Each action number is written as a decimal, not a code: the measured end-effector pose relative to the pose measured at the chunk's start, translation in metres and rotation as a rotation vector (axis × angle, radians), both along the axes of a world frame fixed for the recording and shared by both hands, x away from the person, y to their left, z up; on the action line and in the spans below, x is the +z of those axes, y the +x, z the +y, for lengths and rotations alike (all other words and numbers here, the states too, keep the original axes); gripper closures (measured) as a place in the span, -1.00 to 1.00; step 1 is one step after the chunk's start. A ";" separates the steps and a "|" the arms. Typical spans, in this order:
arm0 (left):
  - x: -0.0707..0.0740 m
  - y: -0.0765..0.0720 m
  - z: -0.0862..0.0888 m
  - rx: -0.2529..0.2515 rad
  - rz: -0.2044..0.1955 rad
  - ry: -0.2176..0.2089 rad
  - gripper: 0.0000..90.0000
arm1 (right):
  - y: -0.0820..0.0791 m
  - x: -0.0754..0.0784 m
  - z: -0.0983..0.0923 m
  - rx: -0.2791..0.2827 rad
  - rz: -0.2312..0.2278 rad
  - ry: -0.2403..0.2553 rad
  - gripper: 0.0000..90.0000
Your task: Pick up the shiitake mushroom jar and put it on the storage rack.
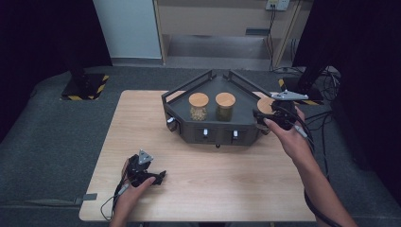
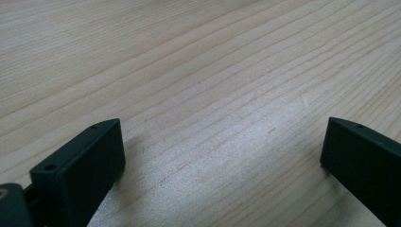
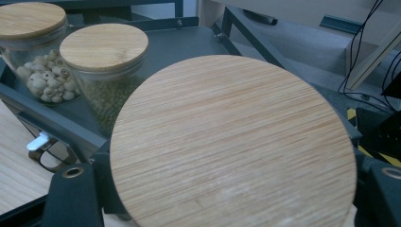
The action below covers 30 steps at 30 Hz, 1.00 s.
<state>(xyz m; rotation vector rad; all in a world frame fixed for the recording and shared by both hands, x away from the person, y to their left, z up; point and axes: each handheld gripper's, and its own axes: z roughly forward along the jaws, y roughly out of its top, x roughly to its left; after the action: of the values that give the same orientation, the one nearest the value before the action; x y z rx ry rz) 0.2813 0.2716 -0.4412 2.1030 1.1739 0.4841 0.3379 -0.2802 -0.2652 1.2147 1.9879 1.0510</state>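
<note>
Dim surroundings, overhead light, soft focus, glare.

left tool (image 1: 158,177): jaws wide apart, low | right tool (image 1: 259,115): jaws clamped, arm outstretched

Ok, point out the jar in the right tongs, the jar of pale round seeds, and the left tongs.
held jar (image 3: 231,142), right gripper view, bamboo lid.
seed jar (image 1: 198,112), high view, glass side.
left tongs (image 1: 158,177), high view, between tips.

No readable text, labels, brands or numbers anywhere. Only sign-like marking: yellow-black hazard stripes on stand base (image 1: 85,86) at far left floor, same stripes on base (image 1: 309,101) at far right.
</note>
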 end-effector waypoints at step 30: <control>0.000 0.000 0.000 0.001 -0.001 0.000 -1.00 | 0.049 0.001 0.025 -0.061 0.028 -0.022 -0.43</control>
<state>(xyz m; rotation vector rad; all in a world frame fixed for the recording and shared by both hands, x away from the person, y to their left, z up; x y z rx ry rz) 0.2811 0.2714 -0.4414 2.1019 1.1748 0.4851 0.3869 -0.2554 -0.2640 1.2763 1.9659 0.9844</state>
